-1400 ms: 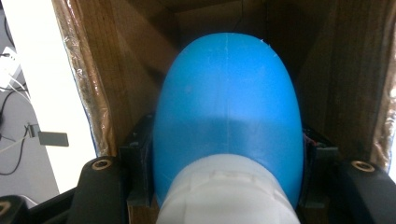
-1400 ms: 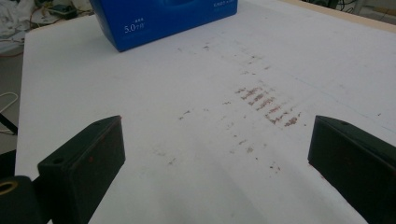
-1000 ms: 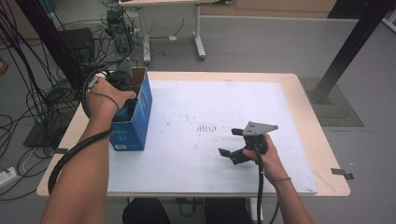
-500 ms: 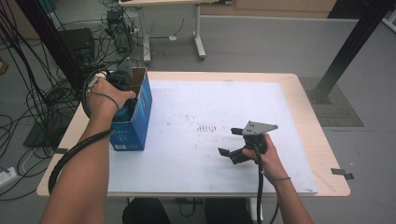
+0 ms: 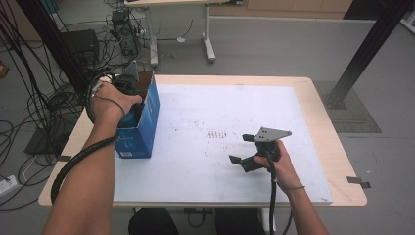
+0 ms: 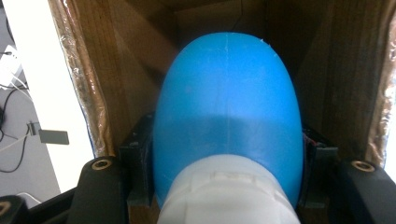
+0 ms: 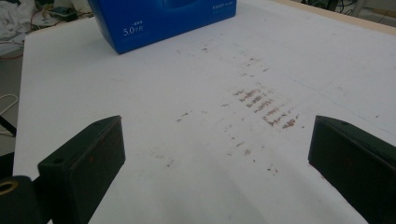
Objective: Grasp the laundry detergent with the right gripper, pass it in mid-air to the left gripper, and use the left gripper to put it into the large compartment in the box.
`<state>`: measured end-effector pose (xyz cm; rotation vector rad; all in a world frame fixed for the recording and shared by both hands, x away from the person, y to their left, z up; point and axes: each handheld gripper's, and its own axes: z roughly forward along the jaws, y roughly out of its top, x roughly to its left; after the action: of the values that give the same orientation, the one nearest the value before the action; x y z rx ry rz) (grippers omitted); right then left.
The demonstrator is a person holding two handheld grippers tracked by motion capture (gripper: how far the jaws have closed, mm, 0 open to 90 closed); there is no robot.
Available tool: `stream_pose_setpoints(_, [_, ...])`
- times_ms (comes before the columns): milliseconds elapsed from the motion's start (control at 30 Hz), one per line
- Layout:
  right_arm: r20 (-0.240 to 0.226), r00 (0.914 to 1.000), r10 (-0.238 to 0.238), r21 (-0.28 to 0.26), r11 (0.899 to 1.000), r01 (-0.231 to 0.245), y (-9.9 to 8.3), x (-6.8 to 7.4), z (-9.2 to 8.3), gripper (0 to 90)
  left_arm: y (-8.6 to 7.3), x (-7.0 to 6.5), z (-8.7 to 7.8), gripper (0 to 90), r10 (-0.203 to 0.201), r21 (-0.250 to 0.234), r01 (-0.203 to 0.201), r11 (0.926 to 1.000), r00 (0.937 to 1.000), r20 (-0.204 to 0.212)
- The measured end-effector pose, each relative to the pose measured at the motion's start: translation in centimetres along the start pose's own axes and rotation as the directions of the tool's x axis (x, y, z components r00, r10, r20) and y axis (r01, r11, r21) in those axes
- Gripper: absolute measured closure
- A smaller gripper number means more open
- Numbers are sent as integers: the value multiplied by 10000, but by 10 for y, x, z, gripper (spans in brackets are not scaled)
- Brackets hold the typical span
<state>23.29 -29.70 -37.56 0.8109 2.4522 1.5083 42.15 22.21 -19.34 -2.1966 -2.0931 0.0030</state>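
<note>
Left gripper (image 6: 224, 186) was down inside the open blue cardboard box (image 5: 142, 122) at the table's left edge, jaws clamped on either side of one smooth blue rounded plastic object with a white lower part (image 6: 226, 121); the object sat between the pads, brown box walls all round; right gripper (image 5: 247, 154) hovered over the white table sheet (image 5: 205, 176), well apart from the box, jaws wide open and holding nothing; box face read "5.0" (image 7: 130, 31), the rest too small; one box, one object, two grippers.

Left claw (image 5: 128, 93) points down, jaws clamped; right claw (image 5: 244, 152) rests low, jaws spread wide.
</note>
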Motion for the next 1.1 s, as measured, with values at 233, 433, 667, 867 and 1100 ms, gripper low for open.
stream_pose_setpoints(233, [-7,10000,-23,-3,10000,23,0,0,0,37,-1,1,0,378,-2,-9,3,10000,10000,12])
stream_pose_setpoints(433, [-19,10000,-12,-19,10000,12,0,0,0,37,0,1,0,378,-18,30,18,10000,10000,27])
stream_pose_setpoints(667, [-32,10000,-25,-32,10000,25,1,0,0,37,-1,2,0,378,-33,19,33,10000,10000,56])
stream_pose_setpoints(867, [-51,10000,-9,-53,10000,9,0,0,1,37,-2,2,0,378,-37,-10,38,10000,10000,44])
stream_pose_setpoints(1100, [-82,10000,-21,-84,10000,20,0,0,1,37,-1,1,0,378,-26,13,26,10000,10000,36])
